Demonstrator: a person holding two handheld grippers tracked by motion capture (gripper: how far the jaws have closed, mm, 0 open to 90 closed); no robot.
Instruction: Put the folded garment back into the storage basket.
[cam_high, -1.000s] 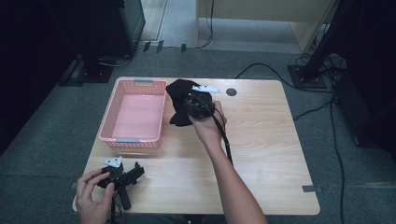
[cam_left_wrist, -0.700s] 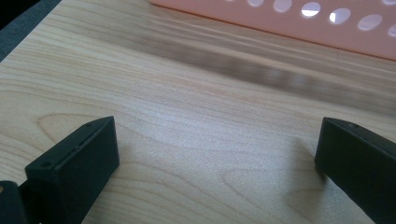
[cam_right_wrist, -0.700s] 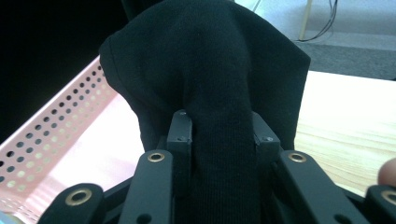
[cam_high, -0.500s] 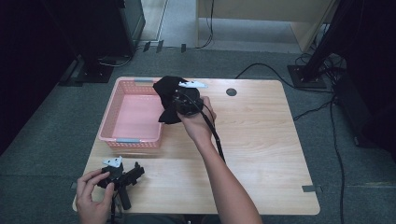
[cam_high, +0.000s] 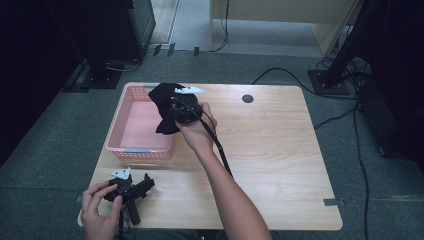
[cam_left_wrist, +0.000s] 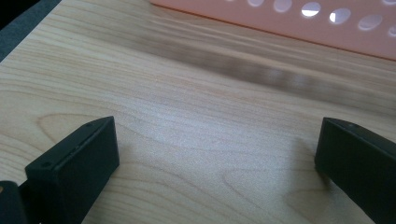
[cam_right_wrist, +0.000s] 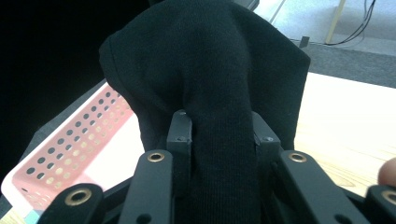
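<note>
One black cloth (cam_high: 166, 106), pinched in the right gripper (cam_right_wrist: 219, 135), hangs over the pink basket's (cam_high: 131, 122) right rim (not dropped yet). Left gripper (cam_high: 131, 189) rests on the table (cam_high: 280, 150) w/ jaws wide, empty. Left to do: release into basket.

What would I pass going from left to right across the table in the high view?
Left gripper near the front edge → pink basket → black cloth hanging over the basket's right edge, pinched in the right gripper → small dark round spot on the bare wooden table.
</note>
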